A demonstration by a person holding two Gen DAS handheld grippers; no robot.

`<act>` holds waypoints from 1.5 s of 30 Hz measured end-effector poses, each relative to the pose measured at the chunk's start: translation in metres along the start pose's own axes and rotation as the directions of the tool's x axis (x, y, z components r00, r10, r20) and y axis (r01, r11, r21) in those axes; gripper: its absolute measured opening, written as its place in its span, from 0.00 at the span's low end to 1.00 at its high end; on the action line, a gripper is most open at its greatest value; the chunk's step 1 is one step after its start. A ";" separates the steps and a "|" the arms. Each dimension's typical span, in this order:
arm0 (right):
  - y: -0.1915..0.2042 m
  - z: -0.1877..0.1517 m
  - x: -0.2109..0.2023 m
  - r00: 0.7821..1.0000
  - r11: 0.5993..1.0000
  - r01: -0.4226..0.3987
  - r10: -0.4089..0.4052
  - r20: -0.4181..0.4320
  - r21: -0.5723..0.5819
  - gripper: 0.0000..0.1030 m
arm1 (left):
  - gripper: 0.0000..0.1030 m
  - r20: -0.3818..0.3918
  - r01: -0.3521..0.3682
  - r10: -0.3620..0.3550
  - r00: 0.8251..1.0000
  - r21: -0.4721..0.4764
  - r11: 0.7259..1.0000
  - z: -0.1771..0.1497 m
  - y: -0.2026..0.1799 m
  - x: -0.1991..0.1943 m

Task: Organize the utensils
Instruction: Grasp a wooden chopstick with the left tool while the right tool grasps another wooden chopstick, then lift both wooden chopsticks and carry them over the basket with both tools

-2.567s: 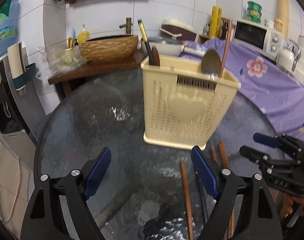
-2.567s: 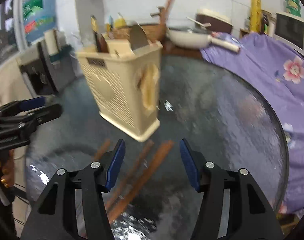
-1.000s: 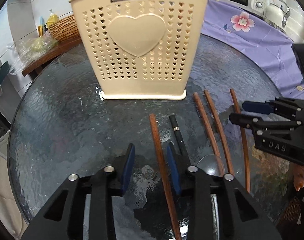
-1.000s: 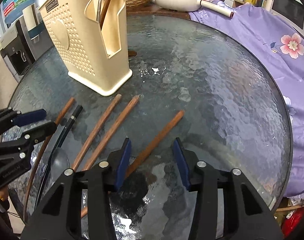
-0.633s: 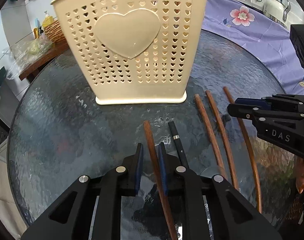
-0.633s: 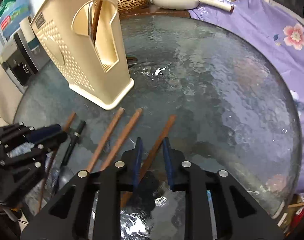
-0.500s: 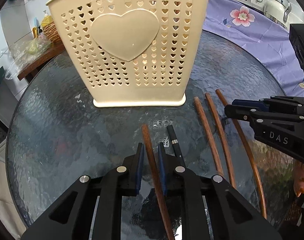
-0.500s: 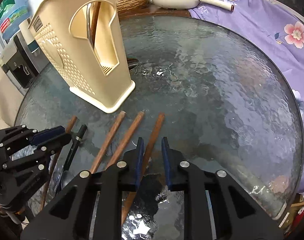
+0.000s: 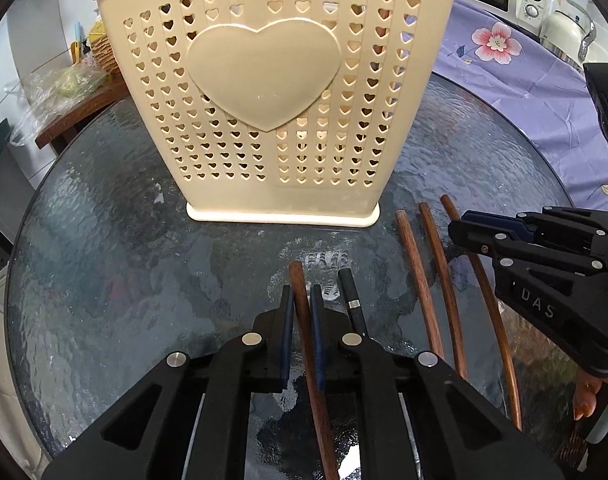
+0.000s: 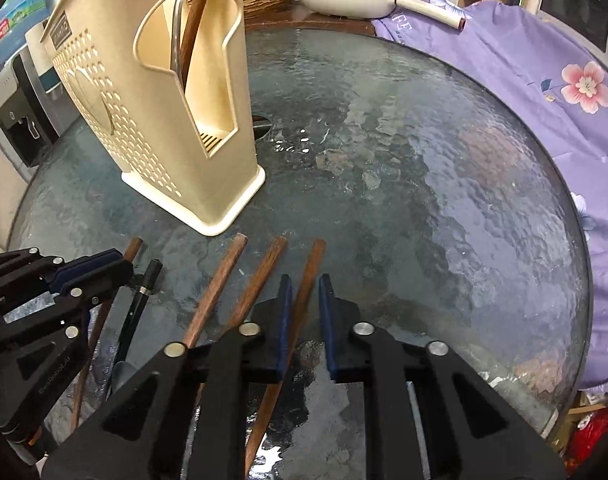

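step: grip chopsticks | left gripper (image 9: 301, 332) clamped on near-left brown chopstick (image 9: 299, 308); right gripper (image 10: 304, 328) closing round far-right chopstick (image 10: 304, 300), seemingly not yet pinched | lift level, drop into cream holder (image 9: 271, 80) beyond

A round table (image 10: 444, 208) of rippled dark glass carries everything. At its twelve o'clock, seen from the left wrist, a cream perforated utensil holder (image 9: 271, 92) stands upright on its base. Toward five o'clock lie three brown wooden chopsticks (image 9: 436, 280) side by side, running roughly parallel. Near six o'clock lie another brown chopstick (image 9: 304, 320) and, just beside it, a black-handled utensil (image 9: 352, 300). A purple flowered cloth (image 10: 544, 72) borders the far right rim.
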State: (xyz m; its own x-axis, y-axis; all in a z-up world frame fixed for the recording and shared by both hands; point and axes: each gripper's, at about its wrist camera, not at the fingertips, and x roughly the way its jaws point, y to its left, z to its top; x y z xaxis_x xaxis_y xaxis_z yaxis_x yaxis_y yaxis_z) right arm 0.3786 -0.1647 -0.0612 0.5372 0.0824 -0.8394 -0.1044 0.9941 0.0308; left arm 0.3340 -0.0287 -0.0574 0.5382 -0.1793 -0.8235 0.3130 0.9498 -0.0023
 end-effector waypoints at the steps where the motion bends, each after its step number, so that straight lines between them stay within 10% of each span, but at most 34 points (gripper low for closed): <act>1: 0.000 -0.002 -0.001 1.000 1.000 -0.001 0.001 0.003 0.006 0.11 | 0.08 0.002 -0.002 0.002 1.000 -0.002 1.000 0.000 0.000 0.000; 20: -0.034 -0.004 -0.006 0.981 0.969 -0.191 0.183 0.065 0.154 0.07 | 0.07 0.050 0.065 -0.060 0.997 -0.098 0.993 0.002 0.020 -0.015; 45: -0.025 -0.017 -0.156 0.858 0.929 -0.369 0.350 0.377 -0.023 0.07 | 0.07 0.308 0.145 -0.117 0.944 -0.070 0.987 -0.005 0.016 -0.135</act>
State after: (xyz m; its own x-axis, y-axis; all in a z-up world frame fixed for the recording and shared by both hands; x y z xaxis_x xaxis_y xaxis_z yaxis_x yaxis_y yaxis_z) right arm 0.2834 -0.2040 0.0596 0.7396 0.4452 -0.5047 -0.3143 0.8916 0.3260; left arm 0.2627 0.0119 0.0507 0.7124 -0.3592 -0.6028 0.3321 0.9293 -0.1613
